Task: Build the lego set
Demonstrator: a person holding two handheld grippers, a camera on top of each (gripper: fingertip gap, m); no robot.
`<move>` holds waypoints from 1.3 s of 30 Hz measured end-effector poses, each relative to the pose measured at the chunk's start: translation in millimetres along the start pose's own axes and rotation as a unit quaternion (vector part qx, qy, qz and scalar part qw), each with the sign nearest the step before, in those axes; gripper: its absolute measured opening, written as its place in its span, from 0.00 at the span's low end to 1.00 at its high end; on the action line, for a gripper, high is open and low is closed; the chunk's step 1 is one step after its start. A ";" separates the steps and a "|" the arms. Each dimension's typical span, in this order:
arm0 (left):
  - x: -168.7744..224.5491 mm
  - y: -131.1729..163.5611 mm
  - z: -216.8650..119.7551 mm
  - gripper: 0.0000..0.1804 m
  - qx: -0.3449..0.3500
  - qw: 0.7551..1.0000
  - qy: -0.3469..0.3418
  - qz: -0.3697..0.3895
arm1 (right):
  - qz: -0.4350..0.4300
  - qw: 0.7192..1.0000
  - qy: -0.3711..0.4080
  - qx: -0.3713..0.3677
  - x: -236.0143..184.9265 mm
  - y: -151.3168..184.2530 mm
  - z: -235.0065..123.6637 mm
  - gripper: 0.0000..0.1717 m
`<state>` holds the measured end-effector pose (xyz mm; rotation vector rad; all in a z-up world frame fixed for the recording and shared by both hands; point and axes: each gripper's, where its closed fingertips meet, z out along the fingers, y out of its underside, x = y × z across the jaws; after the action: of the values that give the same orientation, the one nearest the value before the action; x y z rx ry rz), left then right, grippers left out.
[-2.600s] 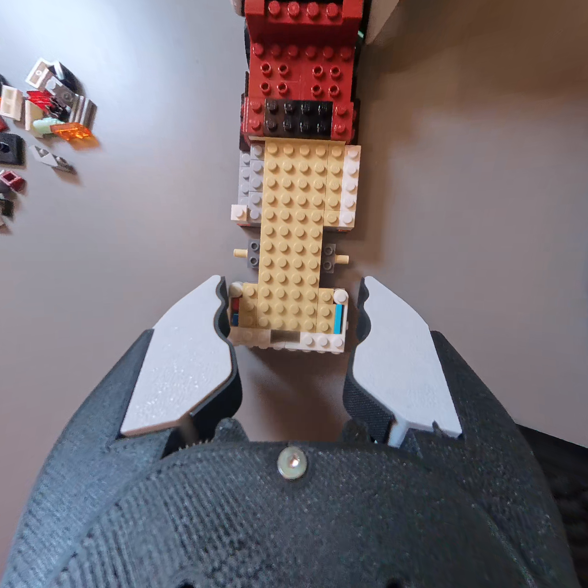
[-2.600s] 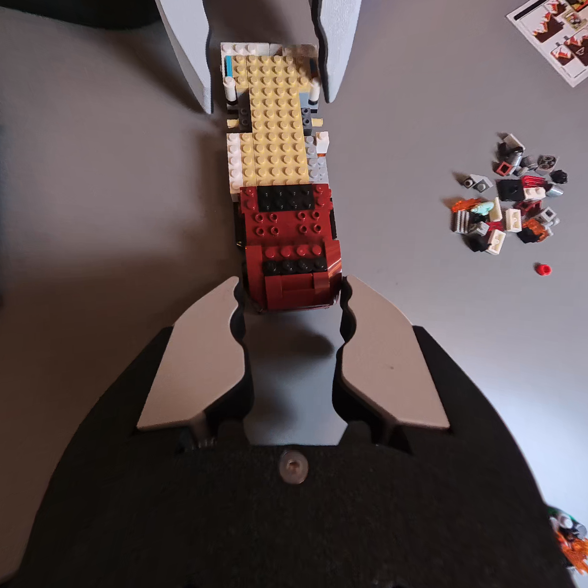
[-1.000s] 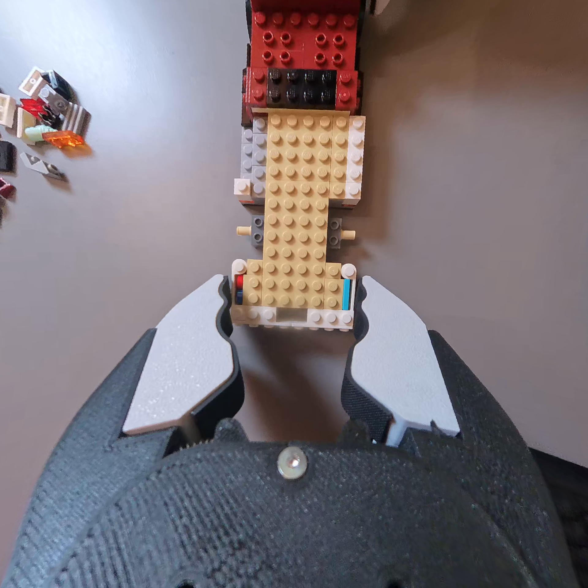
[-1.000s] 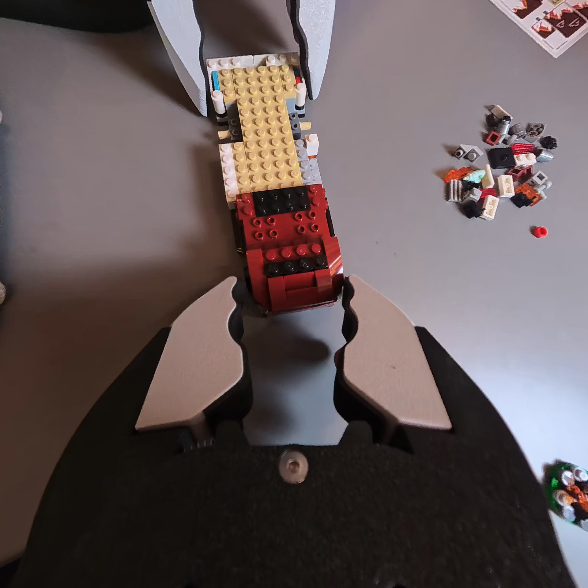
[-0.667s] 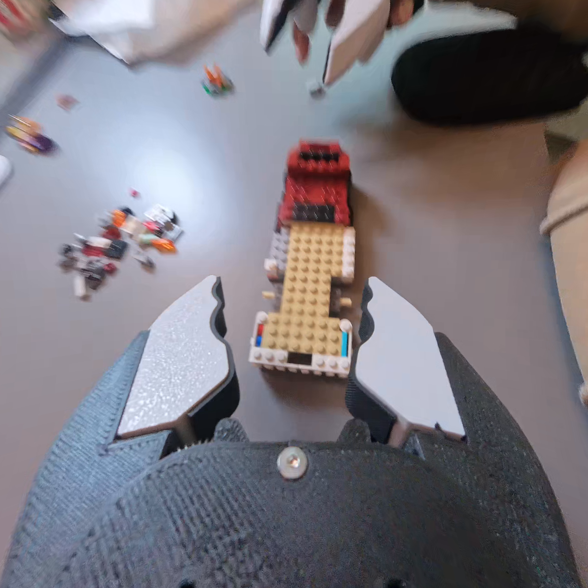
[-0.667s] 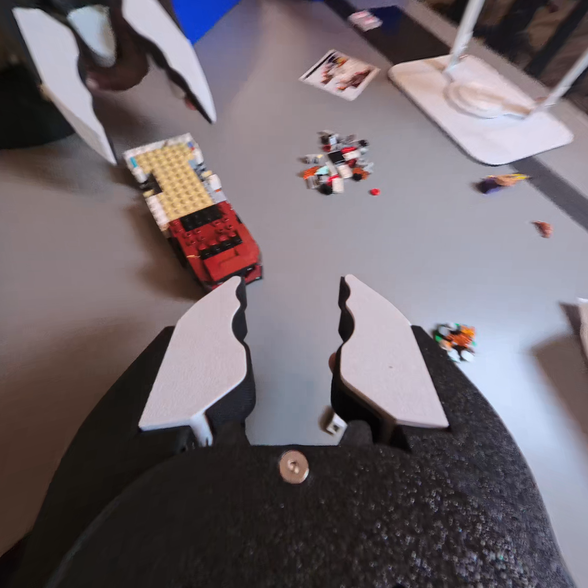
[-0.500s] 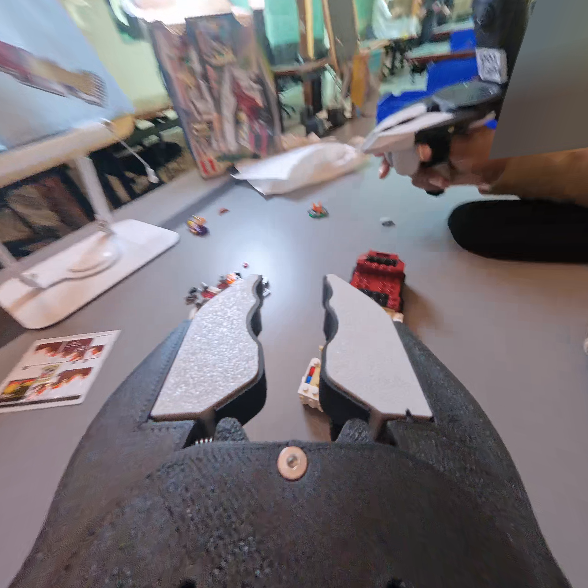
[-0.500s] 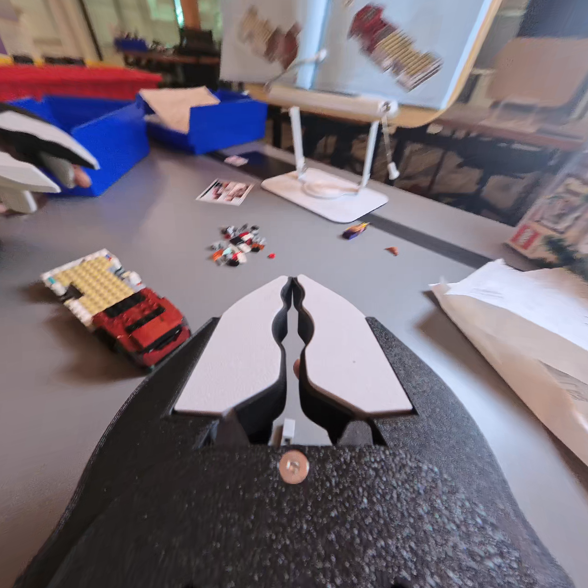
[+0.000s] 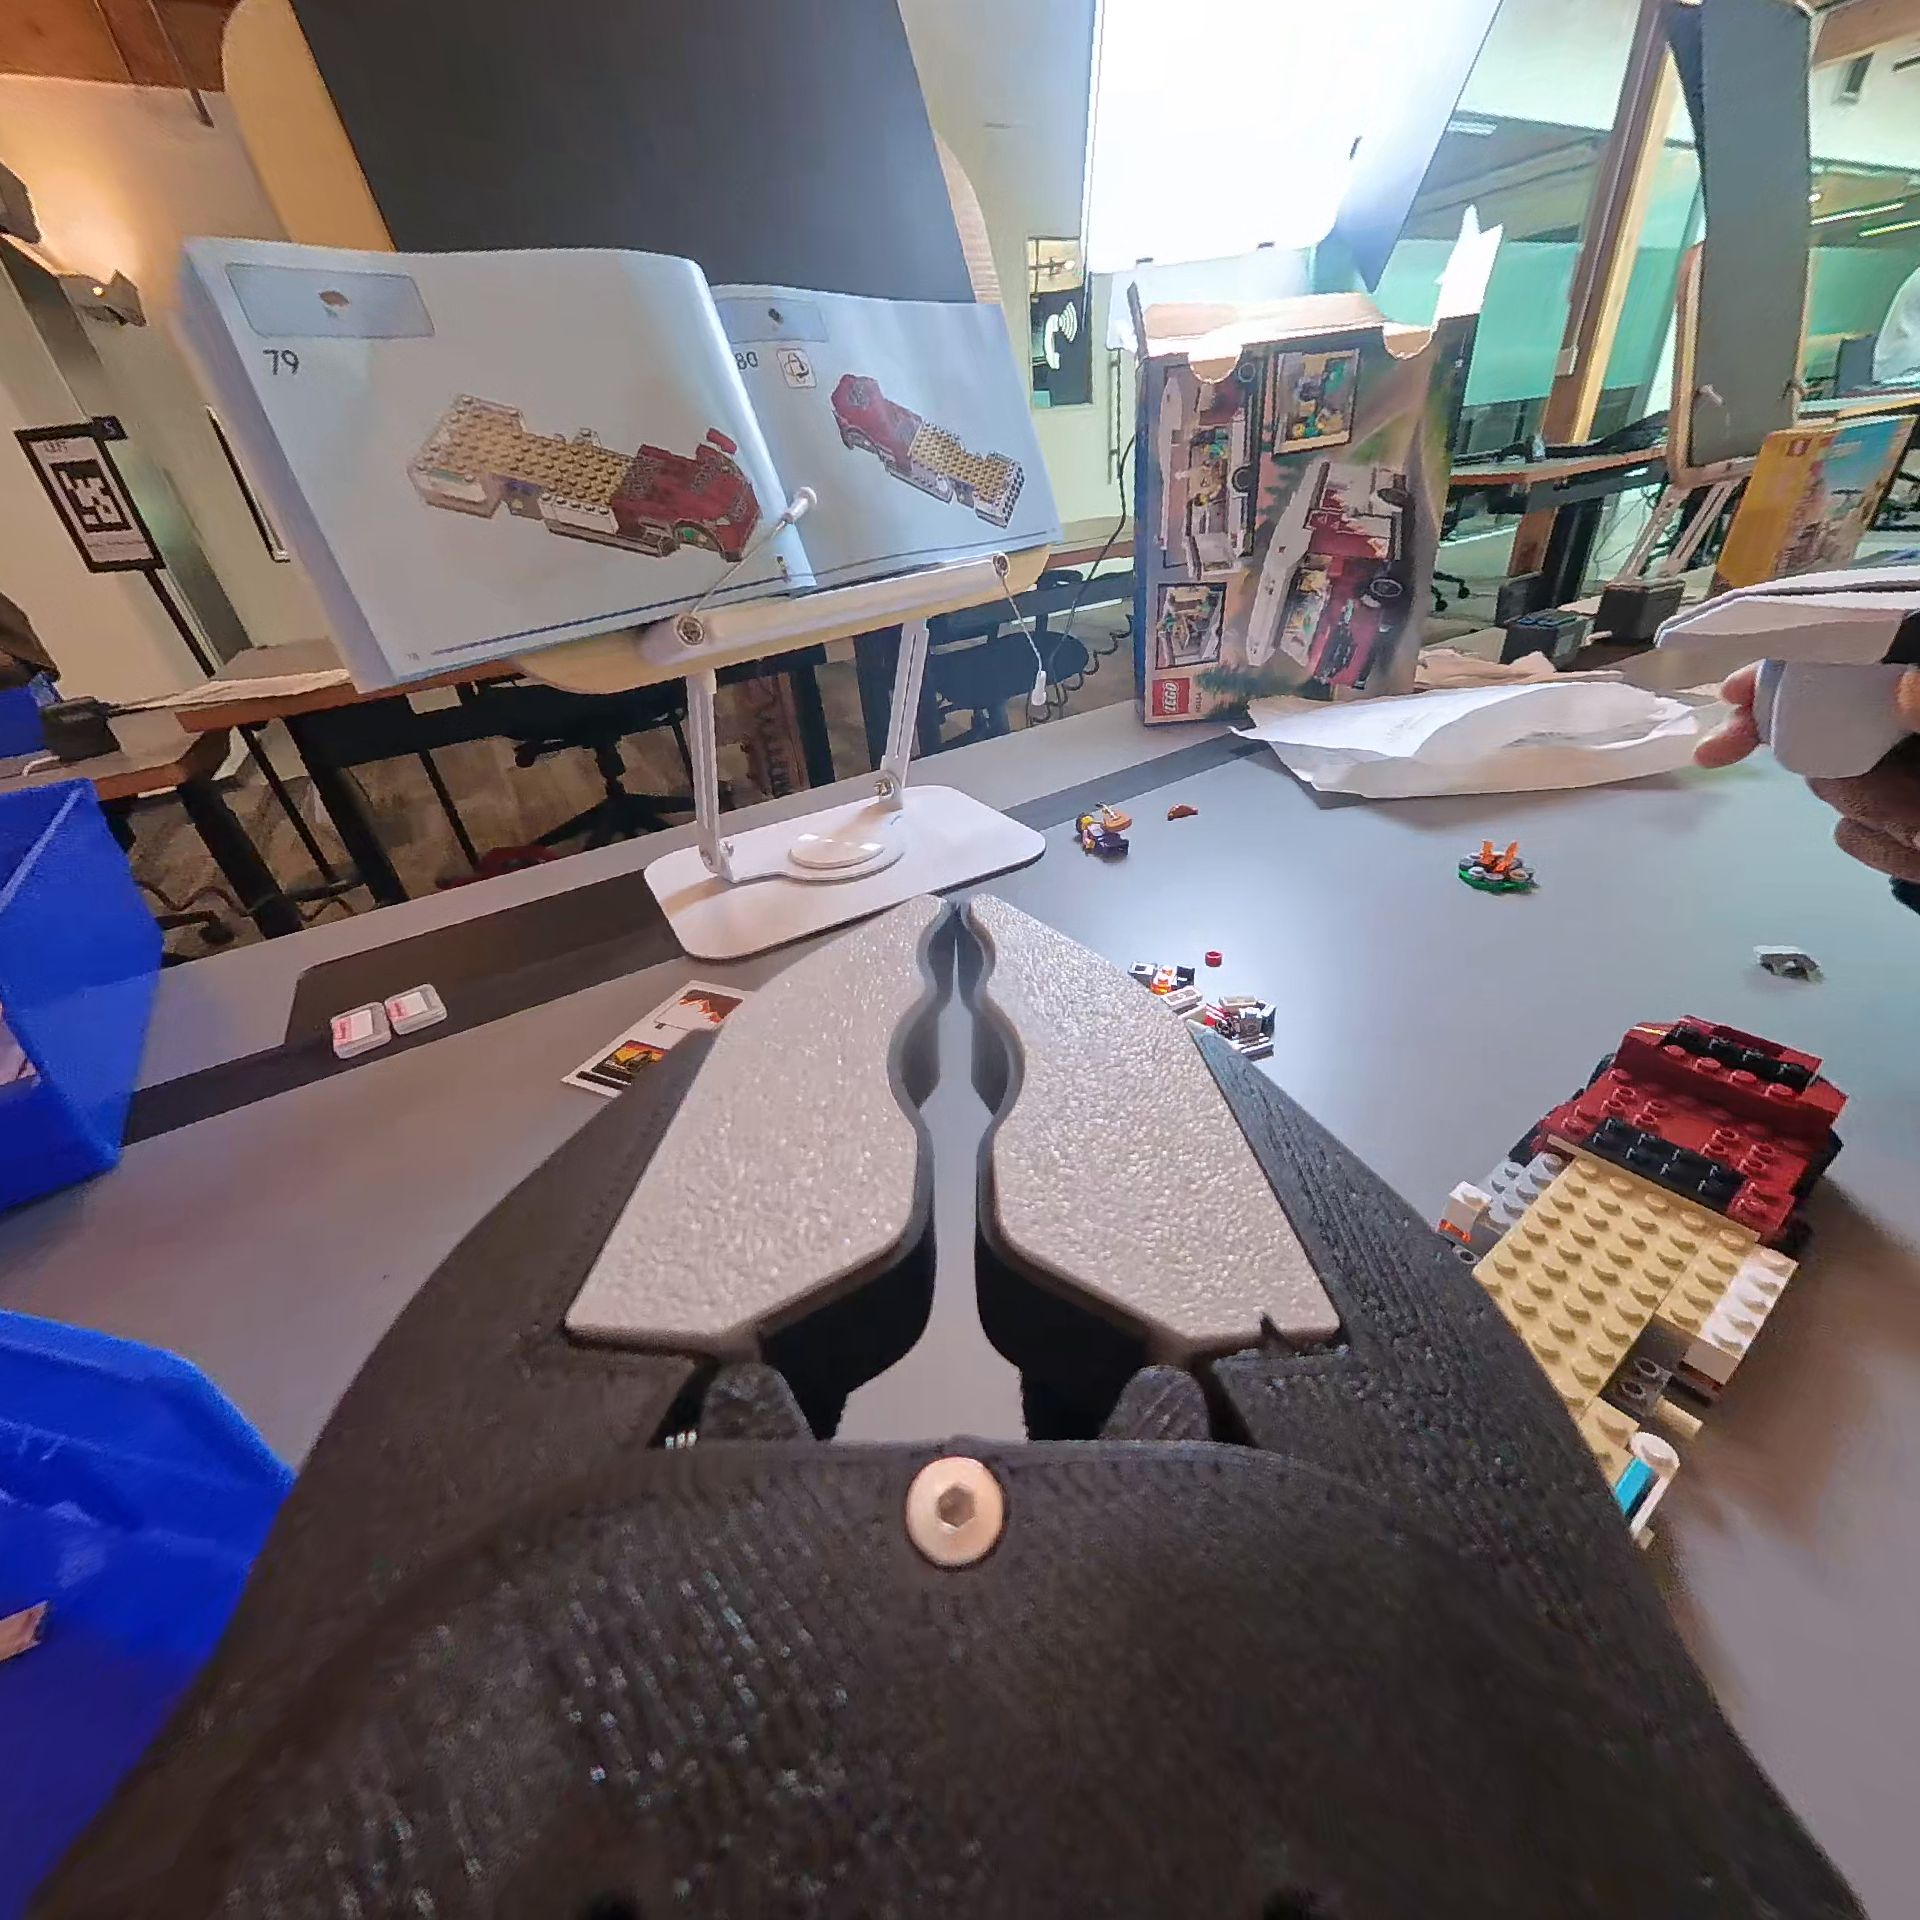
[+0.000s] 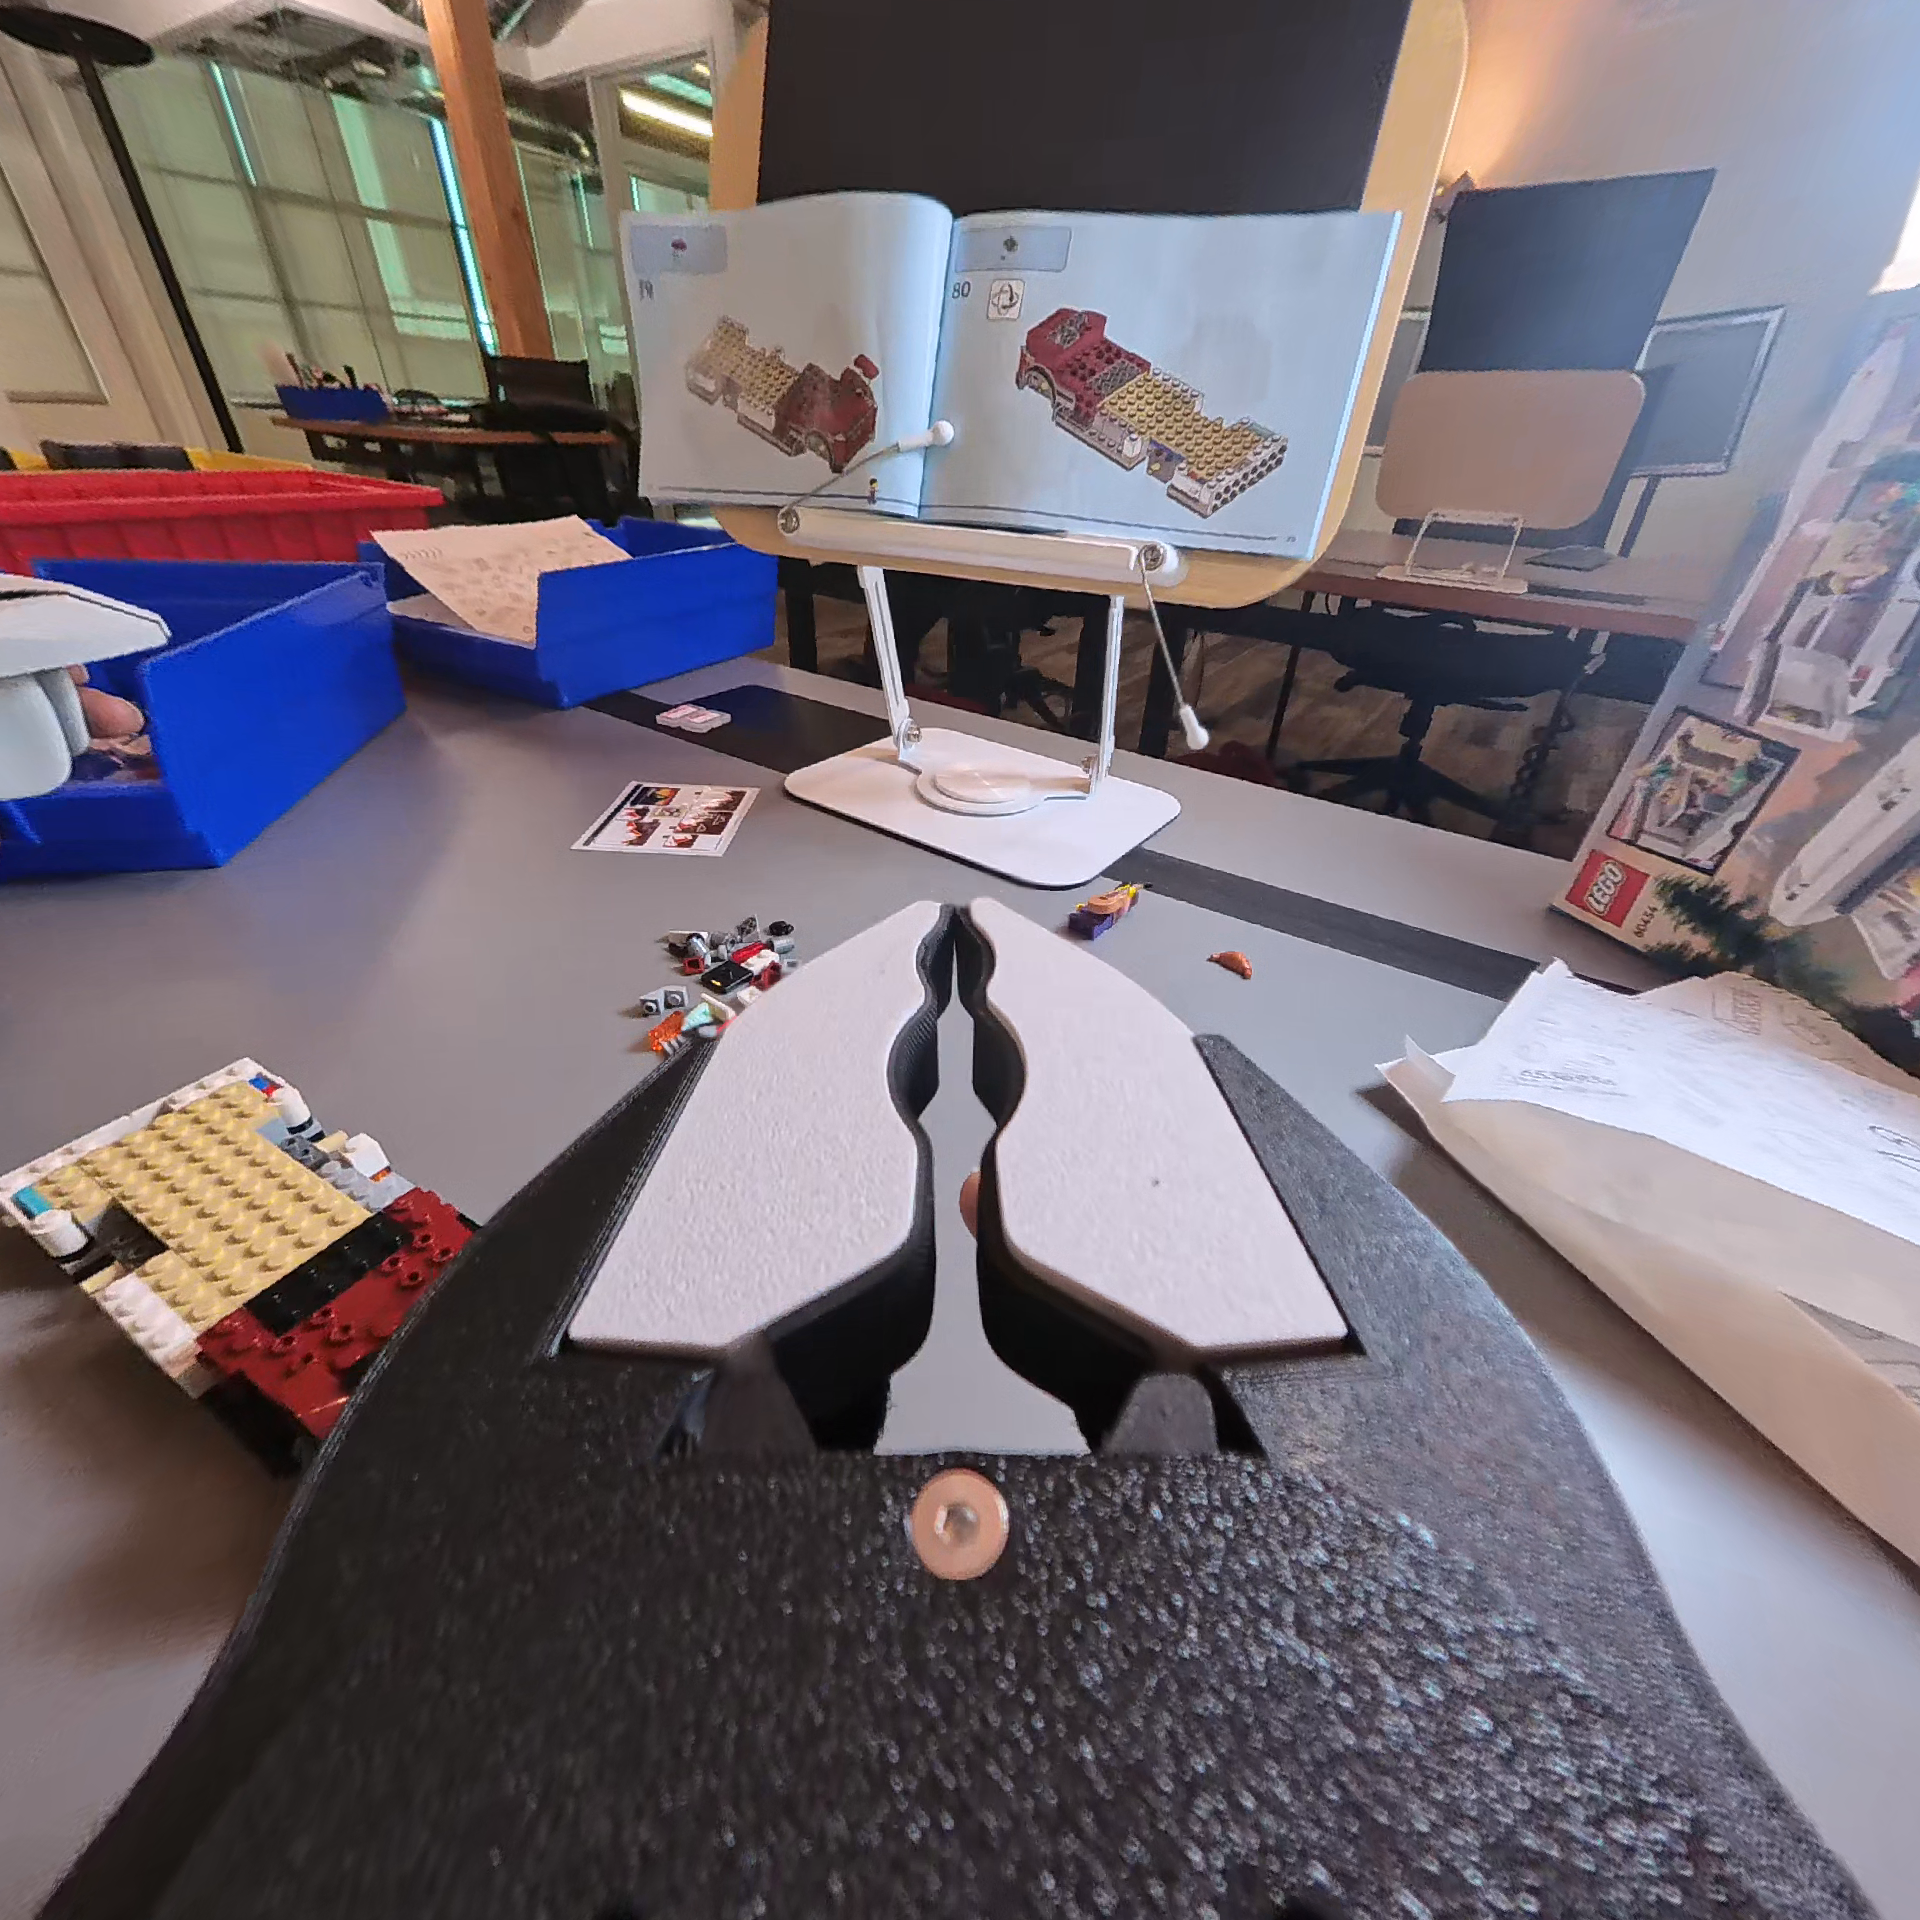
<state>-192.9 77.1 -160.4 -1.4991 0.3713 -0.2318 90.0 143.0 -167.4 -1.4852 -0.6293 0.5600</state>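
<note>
**Grey tabletop, both tongs shut and empty, model parked between them**

Grey table (image 10: pixel 312 966) under me, open office behind. Near to far:

- My left tongs (image 9: pixel 957 914): fingertips together, nothing between them, raised off the table. Same for my right tongs (image 10: pixel 956 914): tips meet, nothing held.
- Nearest thing to both is the brick vehicle (image 9: pixel 1662 1174), dark red cab and tan studded deck, flat on the table, just right of the left tongs and just left of the right ones (image 10: pixel 229 1226). Neither touches it.
- Loose small parts (image 10: pixel 717 977) sit just ahead of the right tongs' tips, on their left. A lone red stud (image 9: pixel 1212 957) lies apart from the pile.
- Further out: sticker sheet (image 10: pixel 665 818), a minifigure (image 10: pixel 1107 904) on its side, a small brown piece (image 10: pixel 1231 964), a green-and-orange mini build (image 9: pixel 1496 868).
- Paper bag (image 10: pixel 1714 1143) on the right edge.
- Far: white book stand (image 10: pixel 987 800) with the open instruction booklet (image 10: pixel 997 364), blue bins (image 10: pixel 260 686), set box (image 9: pixel 1288 520).

Risks as I see them:
- Tongs bodies are wide and hide the table right below. A blind drop could clip the model's deck edge and pop the thin white trim bricks.
- A sweep toward the pile could scatter parts; that stud looks likely to roll.
- Small pieces grabbed by shut or barely open tips would likely squirt out.
- A long reach may catch the stand's page-holder arms.
</note>
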 end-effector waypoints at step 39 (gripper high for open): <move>15.5 30.3 7.4 0.00 -0.048 0.997 0.057 0.016 | -0.092 0.993 -0.002 0.071 27.3 -136.7 318.9 0.02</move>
<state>-178.1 80.1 -191.8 -1.5766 0.5034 -0.2793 -115.4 390.3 -34.1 -1.2783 -0.7072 0.4549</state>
